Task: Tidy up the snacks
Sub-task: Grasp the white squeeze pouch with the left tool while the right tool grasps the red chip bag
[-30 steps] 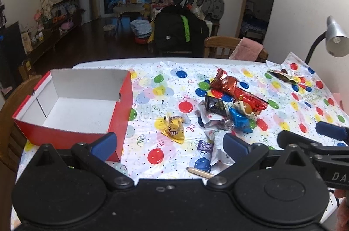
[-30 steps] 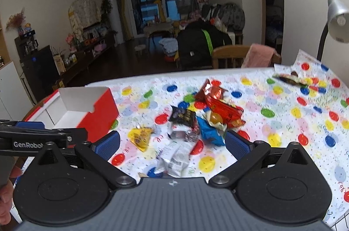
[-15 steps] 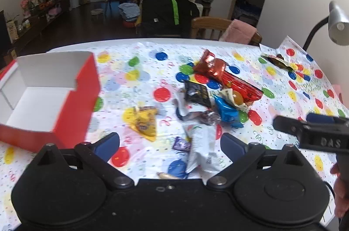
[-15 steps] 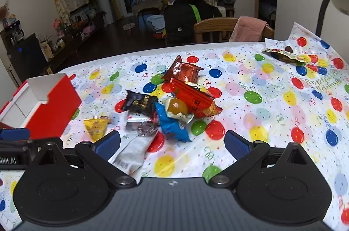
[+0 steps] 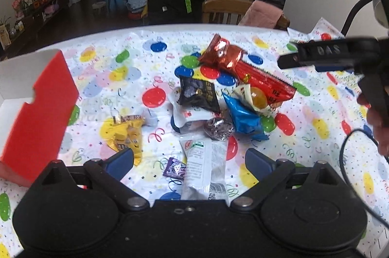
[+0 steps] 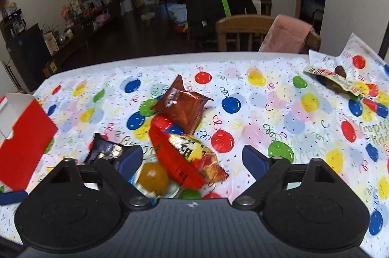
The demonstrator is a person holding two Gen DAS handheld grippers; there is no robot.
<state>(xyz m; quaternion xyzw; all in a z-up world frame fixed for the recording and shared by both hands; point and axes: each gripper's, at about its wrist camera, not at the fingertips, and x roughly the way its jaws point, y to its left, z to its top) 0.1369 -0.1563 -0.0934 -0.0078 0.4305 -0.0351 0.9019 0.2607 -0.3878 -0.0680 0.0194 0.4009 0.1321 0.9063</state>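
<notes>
Several light, crinkly snack packets (image 5: 233, 97) lay heaped mid-counter, at one o'clock from the red box (image 5: 36, 112), likely slippery and best pinched by flat sealed edges, while both the left tool (image 5: 189, 160) and right tool (image 6: 192, 158) gaped wide, empty.

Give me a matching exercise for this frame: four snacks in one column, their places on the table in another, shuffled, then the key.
Snacks:
1. yellow packet
2. white sachet
3. blue packet
4. brown pouch

Places:
A. far end of the pile
B. between the left hand-held gripper's fingers
C. nearest the red box
D. beside the foil ball

Pairs: 1-C, 2-B, 3-D, 4-A
</notes>
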